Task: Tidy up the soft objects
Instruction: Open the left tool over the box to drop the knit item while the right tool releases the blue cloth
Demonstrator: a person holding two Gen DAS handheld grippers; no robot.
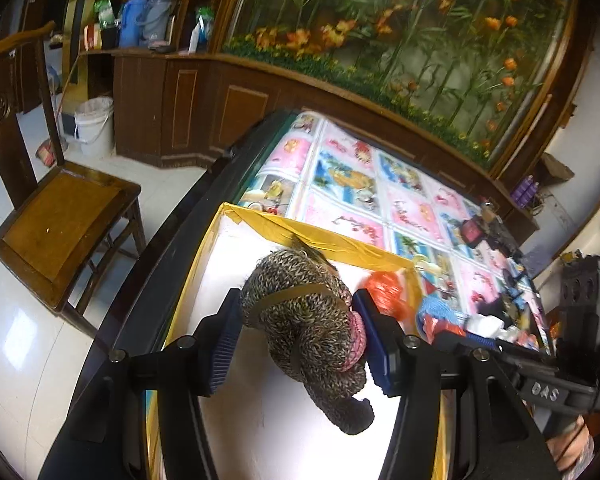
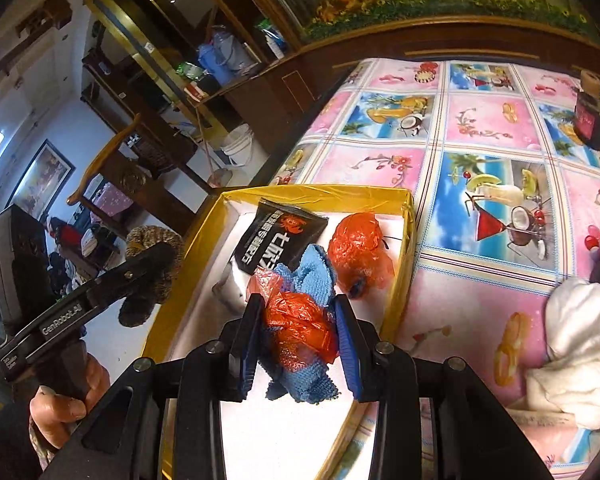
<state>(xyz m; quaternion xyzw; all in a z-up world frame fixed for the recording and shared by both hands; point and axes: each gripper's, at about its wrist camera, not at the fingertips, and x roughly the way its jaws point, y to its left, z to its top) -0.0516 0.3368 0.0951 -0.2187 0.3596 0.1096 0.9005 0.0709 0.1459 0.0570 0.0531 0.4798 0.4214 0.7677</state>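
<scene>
My left tongs (image 1: 296, 332) are pinching a speckled brown knitted glove (image 1: 312, 328), its blue pads pressed against either side of the wool, with a pink cuff showing by the right-hand pad and one finger of the glove hanging down toward me. The glove hangs above the white floor of a yellow-rimmed box (image 1: 324, 240) that sits at the near edge of the bench (image 1: 380, 184), which is covered with a pink and blue cloth printed with drinks and fruit. My right tongs (image 2: 298, 332) are clamped on a bundle of blue knitted cloth (image 2: 312, 276) mixed with crumpled orange plastic (image 2: 300, 320), held just over the same box (image 2: 320, 192). In the box, beyond that bundle, lie a black packet with white lettering and a red crab mark (image 2: 280, 236) and a second orange plastic wad (image 2: 358, 248), the two apart from each other, the wad near the box's right wall. In the right wrist view my left hand (image 2: 66, 396) grips its handle off to the left of the box, the glove (image 2: 152, 264) dangling past it. A heap of white cloth (image 2: 580, 344) rests on the bench to the right of the box, and a dark jar (image 2: 590, 120) stands farther back. A wooden chair (image 1: 64, 208) stands on the pale floor beside the bench.
</scene>
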